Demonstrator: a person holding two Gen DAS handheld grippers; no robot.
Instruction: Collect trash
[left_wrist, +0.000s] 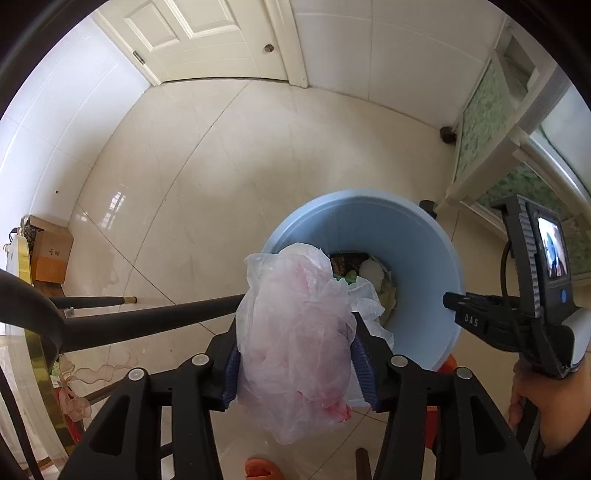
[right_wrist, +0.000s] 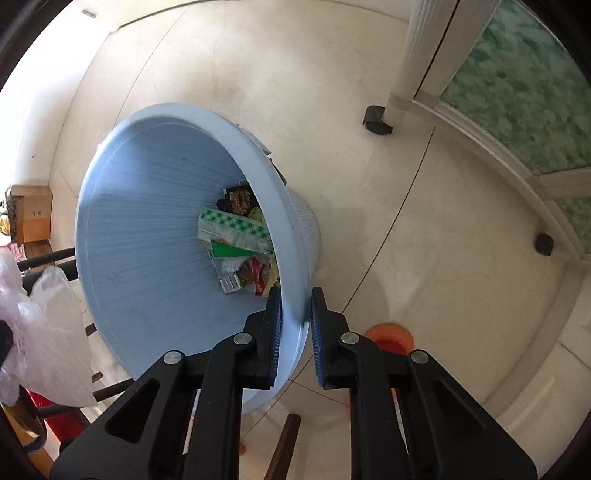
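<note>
A crumpled translucent pinkish plastic bag (left_wrist: 291, 295) sits between the blue pads of my left gripper (left_wrist: 295, 332), which is shut on it. The bag hangs over the near left edge of a light-blue waste bin (left_wrist: 417, 258). The bin is tipped and has wrappers and paper (right_wrist: 240, 236) at its bottom. My right gripper (right_wrist: 295, 295) straddles the near rim of the bin (right_wrist: 147, 221), one pad inside and one outside, shut on the rim. The left wrist view also shows the right gripper (left_wrist: 448, 299) at the bin's right side, held by a hand. The bag (right_wrist: 44, 325) shows at the left edge of the right wrist view.
The floor is pale tile. Black chair legs (left_wrist: 147, 314) cross on the left, with a cardboard box (left_wrist: 51, 254) by the wall. A white door (left_wrist: 207, 37) is at the back. A cabinet with green glass (right_wrist: 517, 92) stands on black feet (right_wrist: 376, 120). An orange object (right_wrist: 391, 332) lies behind the bin.
</note>
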